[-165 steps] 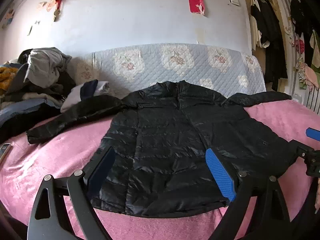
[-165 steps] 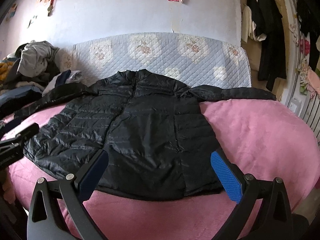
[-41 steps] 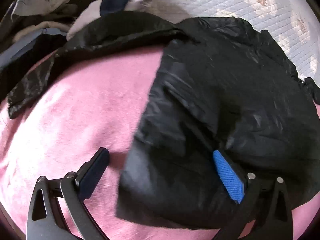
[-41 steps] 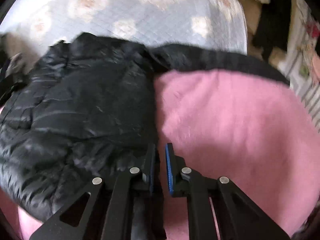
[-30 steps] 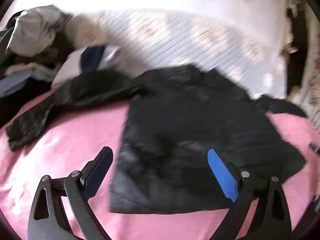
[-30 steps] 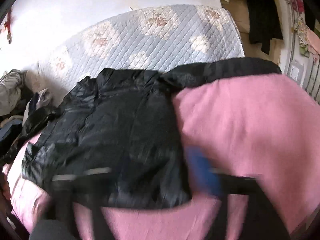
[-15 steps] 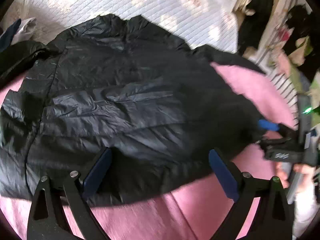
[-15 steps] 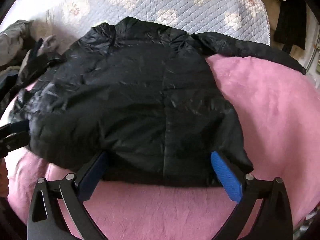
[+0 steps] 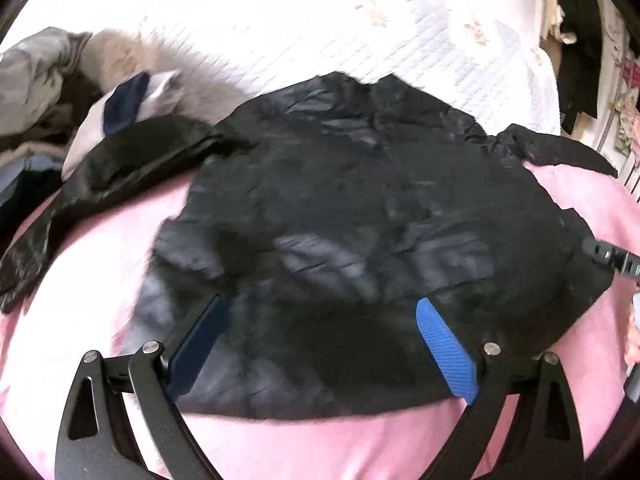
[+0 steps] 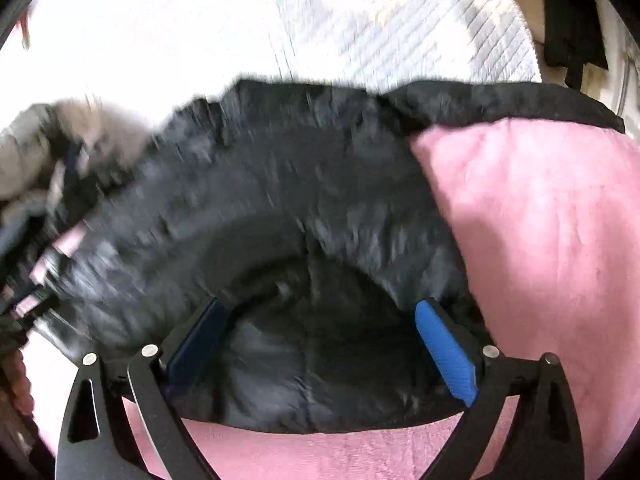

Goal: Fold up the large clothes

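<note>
A black puffer jacket [image 9: 360, 232] lies spread on the pink blanket [image 9: 92, 280], collar toward the far side. Its left sleeve [image 9: 120, 164] stretches out to the left and its right sleeve [image 9: 560, 152] to the right. My left gripper [image 9: 320, 344] hangs open over the jacket's near hem, nothing between its fingers. In the right wrist view the same jacket [image 10: 280, 216] fills the middle, blurred by motion, its right sleeve [image 10: 500, 104] running along the blanket's far edge. My right gripper [image 10: 320, 344] is open above the hem. The other gripper's tip [image 9: 612, 260] shows at the right edge.
A heap of clothes [image 9: 44, 80] sits at the far left beside a quilted white cover [image 9: 360, 32]. Dark garments [image 9: 576, 32] hang at the far right. The pink blanket [image 10: 552, 240] lies bare to the right of the jacket.
Both grippers let go of the jacket and stand open. Over the last half second both views swung back over the near hem; the jacket lies flat, back side up.
</note>
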A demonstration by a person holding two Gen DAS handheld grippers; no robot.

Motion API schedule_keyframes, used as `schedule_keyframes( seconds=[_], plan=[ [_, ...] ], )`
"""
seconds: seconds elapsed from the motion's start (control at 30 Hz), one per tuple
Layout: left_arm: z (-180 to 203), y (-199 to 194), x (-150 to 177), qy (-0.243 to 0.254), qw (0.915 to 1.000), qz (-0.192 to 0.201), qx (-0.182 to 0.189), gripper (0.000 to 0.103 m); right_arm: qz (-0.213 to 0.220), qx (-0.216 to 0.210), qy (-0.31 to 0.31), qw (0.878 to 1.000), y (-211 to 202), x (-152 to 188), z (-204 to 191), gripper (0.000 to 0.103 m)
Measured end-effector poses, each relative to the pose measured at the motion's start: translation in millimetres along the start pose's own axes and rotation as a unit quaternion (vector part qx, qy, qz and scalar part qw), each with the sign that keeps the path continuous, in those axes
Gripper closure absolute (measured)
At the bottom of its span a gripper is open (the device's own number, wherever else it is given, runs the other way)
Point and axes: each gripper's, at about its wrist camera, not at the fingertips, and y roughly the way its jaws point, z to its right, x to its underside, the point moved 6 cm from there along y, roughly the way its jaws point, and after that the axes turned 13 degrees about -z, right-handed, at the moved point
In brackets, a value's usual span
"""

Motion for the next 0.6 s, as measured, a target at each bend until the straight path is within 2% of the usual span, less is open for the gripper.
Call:
schedule_keyframes(
  seconds=[0.03,0.1,0.13,0.23,0.3,0.33,0.4,0.53,0.6],
  plan=[
    [-6,-1,4,-0.005,0.9999,-0.015,0.003,0.008,0.002,0.002,-0.008,1.0,0,-1,-3,0.005],
    [-11,-2,15,-0.006,0.9995,-0.018,0.024,0.008,-0.016,0.018,-0.019,1.0,9,2,-6,0.005],
    [-14,-1,19,-0.004,0.9997,-0.018,0.015,0.008,-0.026,0.027,-0.023,0.999,14,4,-8,0.005],
    [-27,16,27,-0.013,0.998,-0.041,-0.045,0.008,-0.078,0.089,-0.034,0.992,43,11,-4,0.005],
    [-37,34,33,-0.035,0.9956,-0.075,-0.043,0.008,-0.084,0.094,-0.03,0.992,47,12,1,0.005],
    [-43,42,36,-0.053,0.9941,-0.091,-0.027,0.007,-0.091,0.102,-0.025,0.99,47,12,3,0.005],
    [-45,40,37,-0.065,0.994,-0.084,-0.027,0.007,-0.099,0.114,-0.02,0.988,43,14,10,0.005],
    [-37,42,42,-0.037,0.9942,-0.079,-0.062,0.006,-0.105,0.1,-0.007,0.989,40,20,23,0.005],
    [-40,40,40,-0.048,0.9945,-0.076,-0.053,0.006,-0.103,0.1,-0.008,0.99,38,20,24,0.005]
  ],
)
